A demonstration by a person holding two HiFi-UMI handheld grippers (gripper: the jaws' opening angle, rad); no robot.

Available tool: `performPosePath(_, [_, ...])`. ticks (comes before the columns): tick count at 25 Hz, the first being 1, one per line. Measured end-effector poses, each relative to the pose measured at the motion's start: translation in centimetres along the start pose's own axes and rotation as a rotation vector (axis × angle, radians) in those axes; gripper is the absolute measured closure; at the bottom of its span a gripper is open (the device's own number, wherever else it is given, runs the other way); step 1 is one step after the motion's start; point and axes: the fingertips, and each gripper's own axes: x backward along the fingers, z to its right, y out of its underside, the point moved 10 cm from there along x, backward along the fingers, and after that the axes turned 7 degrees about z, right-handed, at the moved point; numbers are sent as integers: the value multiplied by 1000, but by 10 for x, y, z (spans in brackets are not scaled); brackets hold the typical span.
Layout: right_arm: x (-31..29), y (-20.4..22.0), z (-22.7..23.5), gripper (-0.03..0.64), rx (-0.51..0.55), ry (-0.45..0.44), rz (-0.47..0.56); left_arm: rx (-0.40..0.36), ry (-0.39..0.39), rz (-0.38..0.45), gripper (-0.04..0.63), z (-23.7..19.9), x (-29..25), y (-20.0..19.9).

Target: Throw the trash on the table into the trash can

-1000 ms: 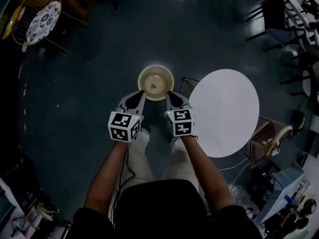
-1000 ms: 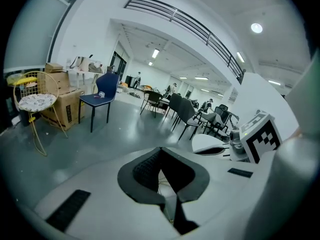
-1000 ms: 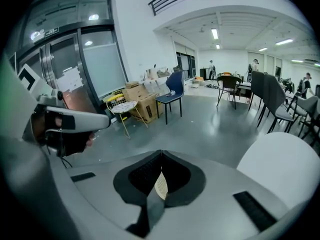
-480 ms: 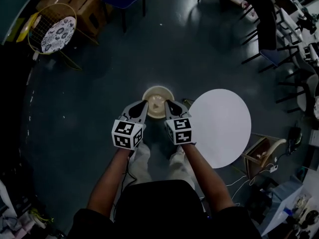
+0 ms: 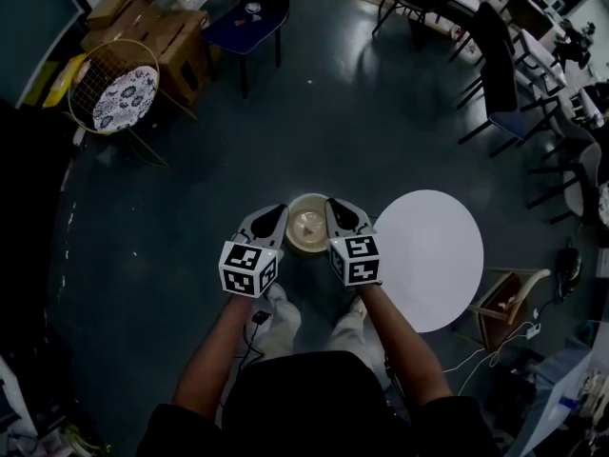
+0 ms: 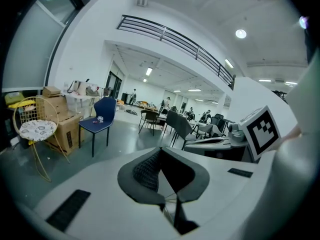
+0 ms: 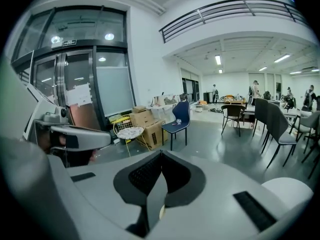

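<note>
Trash can [image 5: 296, 207]: round, cream, open-topped, standing on the floor. The white round surface [image 5: 428, 260] lies just beside the can and shows no trash on it. A pale scrap appears to lie inside the can, too small to identify.

Handling, as judged: paper-like trash is light, soft and crushable, so take it at an edge or fold. The can looks light and thin-walled, so hold it at the rim only.

Left gripper [image 5: 270, 221] and right gripper [image 5: 340, 216]: held above the can, one on each side, jaws closed together with nothing between them.

Change from the earlier frame: both grippers have risen away from the can, which now looks smaller. A blue chair [image 5: 249, 12] beyond the can has entered view.
</note>
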Motion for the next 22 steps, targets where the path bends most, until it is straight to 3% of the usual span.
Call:
performPosePath(11, [9,-58,-56,597,33,19,146,-45,77,85,580,-23,38,-58])
performPosePath(22, [36,-98,-79,597,43,-1,234,-66,136,175,580,-3,64,-100])
